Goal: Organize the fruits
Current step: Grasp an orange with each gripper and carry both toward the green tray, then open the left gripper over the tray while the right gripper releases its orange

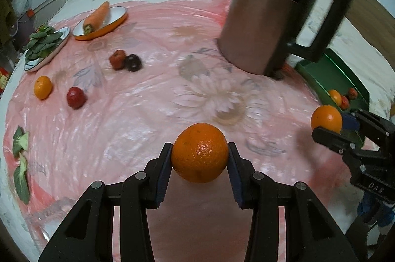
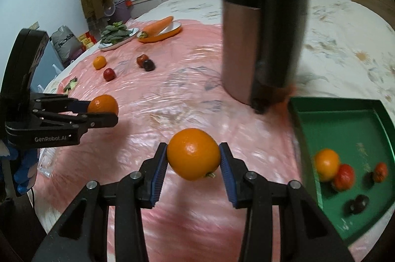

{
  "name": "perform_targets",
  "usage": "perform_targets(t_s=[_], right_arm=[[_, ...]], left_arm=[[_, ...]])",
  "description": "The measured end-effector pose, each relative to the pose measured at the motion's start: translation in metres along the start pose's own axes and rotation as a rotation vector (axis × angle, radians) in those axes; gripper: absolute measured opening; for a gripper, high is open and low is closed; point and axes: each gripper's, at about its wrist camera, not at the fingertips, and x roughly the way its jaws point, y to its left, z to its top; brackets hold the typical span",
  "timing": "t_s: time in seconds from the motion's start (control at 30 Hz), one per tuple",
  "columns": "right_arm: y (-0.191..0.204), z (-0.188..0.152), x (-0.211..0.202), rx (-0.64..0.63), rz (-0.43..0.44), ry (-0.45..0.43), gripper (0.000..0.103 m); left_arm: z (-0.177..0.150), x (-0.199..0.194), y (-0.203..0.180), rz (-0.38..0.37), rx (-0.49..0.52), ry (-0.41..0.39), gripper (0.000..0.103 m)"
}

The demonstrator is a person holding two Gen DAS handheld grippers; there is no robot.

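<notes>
- Left gripper [image 1: 200, 151]: jaws clenched on an orange [image 1: 200, 152]; both blue pads press its sides and the fruit hangs clear of the pink sheet [image 1: 148, 79] below it.
- Right gripper [image 2: 193, 153]: jaws clenched on a second orange [image 2: 193, 154], stem end turned toward the lower right, also held off the sheet.
- The two grippers are side by side; each shows in the other's view, at the frame edge, with its orange between the jaws.
- Green tray [image 2: 345, 123]: at the right edge of the sheet, just beside the right gripper. It holds one orange, two red fruits and two dark fruits, all blurred.
- Metal jug [image 1: 261, 22] with black handle: stands upright on the sheet, near the tray's far corner.
- Loose fruit on the sheet, far left: a third orange [image 1: 42, 87] beside a red fruit [image 1: 76, 97]; farther back, a red fruit touching a dark fruit [image 1: 133, 62].
- Orange-rimmed dish [image 1: 116, 20]: carries a carrot [image 1: 96, 15] that overhangs the rim.
- White plate [image 1: 43, 59]: carries leafy greens [image 1: 42, 42], just beside the dish.
- Loose green leaves [image 1: 21, 163] lie at the left edge of the sheet.
</notes>
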Motion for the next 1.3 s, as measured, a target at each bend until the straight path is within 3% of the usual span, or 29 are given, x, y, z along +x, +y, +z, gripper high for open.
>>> perform_targets(t_s=[0.7,1.03,1.3], right_arm=[[-0.137,-0.051,-0.084,0.197,-0.216,-0.09,0.051],[-0.194,-0.06,-0.098,0.254,-0.287,-0.123,0.051],[-0.249,-0.058,-0.094,0.302,-0.371,-0.127,0.051]], left_arm=[[0.019,0.003,-0.142,-0.125,0.194,-0.002,0.037],[0.05,0.02,-0.204,-0.186,0.259,-0.025,0.037],[0.087,0.046,-0.243,-0.18,0.295,-0.051,0.037]])
